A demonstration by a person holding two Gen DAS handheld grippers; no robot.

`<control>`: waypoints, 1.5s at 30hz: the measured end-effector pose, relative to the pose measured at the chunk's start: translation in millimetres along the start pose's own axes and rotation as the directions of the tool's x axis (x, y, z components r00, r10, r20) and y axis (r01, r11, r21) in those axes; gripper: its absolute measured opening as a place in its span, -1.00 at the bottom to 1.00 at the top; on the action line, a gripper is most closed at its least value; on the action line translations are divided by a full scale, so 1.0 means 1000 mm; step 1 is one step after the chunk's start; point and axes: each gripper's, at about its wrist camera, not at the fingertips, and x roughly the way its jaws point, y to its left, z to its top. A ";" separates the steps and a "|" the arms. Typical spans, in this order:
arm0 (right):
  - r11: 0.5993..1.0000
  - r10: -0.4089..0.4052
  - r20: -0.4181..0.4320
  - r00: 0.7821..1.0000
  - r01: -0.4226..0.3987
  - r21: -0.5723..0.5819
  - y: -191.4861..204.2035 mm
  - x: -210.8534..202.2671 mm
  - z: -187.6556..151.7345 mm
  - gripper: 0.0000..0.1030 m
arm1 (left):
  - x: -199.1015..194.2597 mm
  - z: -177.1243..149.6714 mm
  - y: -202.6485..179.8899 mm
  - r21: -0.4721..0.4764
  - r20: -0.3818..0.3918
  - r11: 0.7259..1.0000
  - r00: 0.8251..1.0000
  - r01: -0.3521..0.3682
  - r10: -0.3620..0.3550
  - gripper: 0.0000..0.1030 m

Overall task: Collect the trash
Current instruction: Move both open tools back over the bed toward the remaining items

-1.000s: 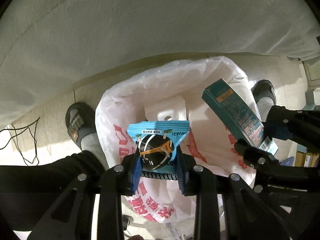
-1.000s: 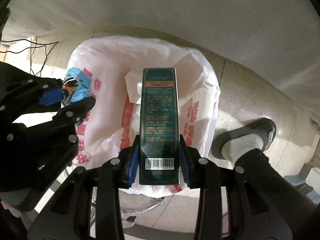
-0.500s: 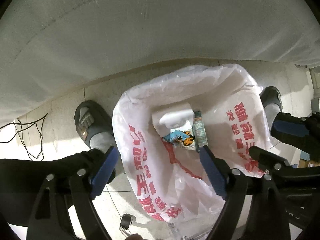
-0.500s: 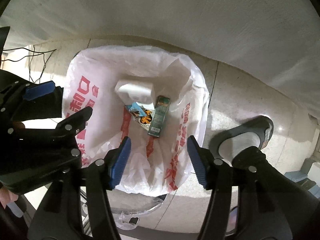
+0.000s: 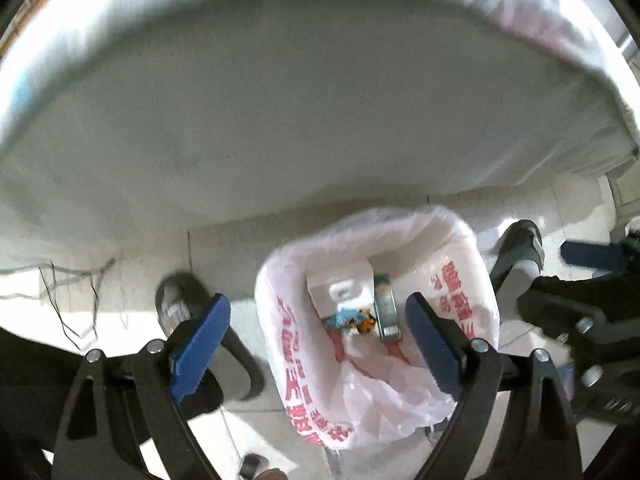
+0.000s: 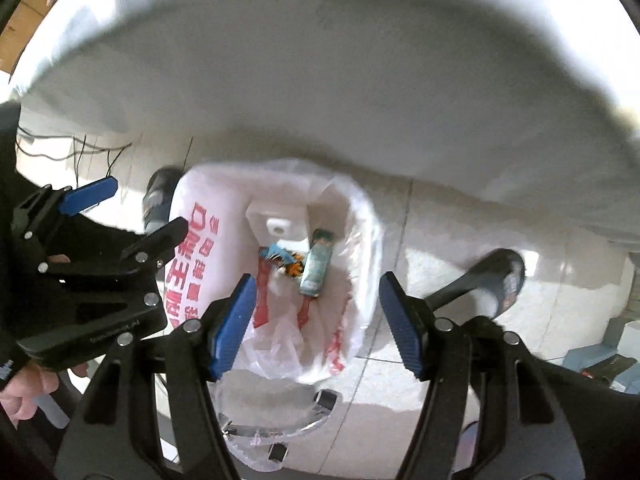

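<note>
Overhead, the left gripper [image 5: 316, 340] and right gripper [image 6: 316, 320] hover wide apart, empty, above a crinkly red-printed white plastic bag [image 5: 456, 280] containing a teal rectangular carton [image 5: 386, 312].

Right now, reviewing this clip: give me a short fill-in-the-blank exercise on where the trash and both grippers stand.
1. The teal box lies inside the white ___ bag.
2. The left gripper is ___, holding nothing.
3. The blue snack wrapper lies ___ the teal box.
4. The jaws of the right gripper are spread ___.

Missing words: trash; open; beside; apart
</note>
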 end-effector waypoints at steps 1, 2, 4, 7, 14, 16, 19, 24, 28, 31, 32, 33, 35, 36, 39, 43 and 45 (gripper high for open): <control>1.000 0.010 0.023 1.000 -0.010 0.009 -0.003 -0.009 0.001 0.21 | -0.006 0.001 -0.001 0.000 0.019 1.000 1.000 0.019 -0.019 0.69; 1.000 0.017 0.039 0.999 -0.018 0.016 -0.006 -0.017 0.002 0.21 | -0.012 0.002 -0.001 0.001 0.034 1.000 0.999 0.027 -0.027 0.69; 0.999 0.020 0.070 0.997 -0.021 0.023 -0.014 -0.034 0.001 0.21 | -0.026 0.003 -0.002 0.003 0.073 0.999 0.997 0.038 -0.038 0.68; 0.999 0.025 0.114 0.993 -0.028 0.027 -0.024 -0.062 -0.001 0.21 | -0.046 0.006 -0.003 0.004 0.127 0.998 0.990 0.056 -0.056 0.68; 0.999 0.010 0.254 0.967 -0.021 0.043 -0.047 -0.134 0.009 0.22 | -0.106 0.021 -0.002 0.009 0.289 0.996 0.953 0.094 -0.092 0.68; 0.999 0.001 0.300 0.954 -0.017 0.050 -0.049 -0.154 0.016 0.32 | -0.130 0.033 0.003 -0.004 0.336 0.994 0.936 0.111 -0.103 0.68; 0.998 -0.021 0.368 0.930 -0.004 0.066 -0.055 -0.188 0.031 0.44 | -0.160 0.053 0.012 -0.038 0.383 0.992 0.918 0.123 -0.099 0.72; 0.997 -0.054 0.438 0.897 0.027 0.067 -0.057 -0.223 0.063 0.69 | -0.187 0.099 0.028 -0.101 0.413 0.989 0.909 0.112 -0.060 0.84; 0.997 -0.066 0.497 0.865 0.032 0.077 -0.059 -0.249 0.093 0.85 | -0.196 0.139 0.038 -0.137 0.421 0.987 0.907 0.081 -0.016 0.84; 0.994 -0.103 0.503 0.858 0.065 0.091 -0.058 -0.255 0.112 0.87 | -0.193 0.164 0.044 -0.166 0.395 0.983 0.919 0.073 -0.002 0.84; 0.994 -0.105 0.499 0.860 0.070 0.090 -0.057 -0.254 0.117 0.87 | -0.188 0.175 0.045 -0.175 0.386 0.982 0.922 0.064 0.009 0.84; 0.993 -0.114 0.492 0.863 0.079 0.091 -0.057 -0.252 0.125 0.87 | -0.185 0.179 0.043 -0.179 0.377 0.982 0.926 0.056 0.016 0.84; 0.991 -0.128 0.473 0.872 0.097 0.090 -0.056 -0.245 0.143 0.87 | -0.174 0.191 0.041 -0.187 0.347 0.982 0.937 0.027 0.040 0.84; 0.990 -0.136 0.463 0.876 0.105 0.094 -0.057 -0.242 0.149 0.87 | -0.167 0.197 0.041 -0.186 0.339 0.982 0.940 0.025 0.040 0.84; 0.990 -0.135 0.432 0.892 0.103 0.097 -0.059 -0.228 0.167 0.87 | -0.149 0.210 0.038 -0.186 0.310 0.982 0.950 0.015 0.044 0.84; 0.990 -0.126 0.396 0.909 0.090 0.110 -0.062 -0.210 0.185 0.87 | -0.133 0.220 0.033 -0.185 0.286 0.983 0.957 0.002 0.052 0.84; 0.990 -0.123 0.385 0.915 0.085 0.114 -0.063 -0.203 0.192 0.87 | -0.125 0.226 0.032 -0.185 0.275 0.983 0.959 -0.016 0.067 0.84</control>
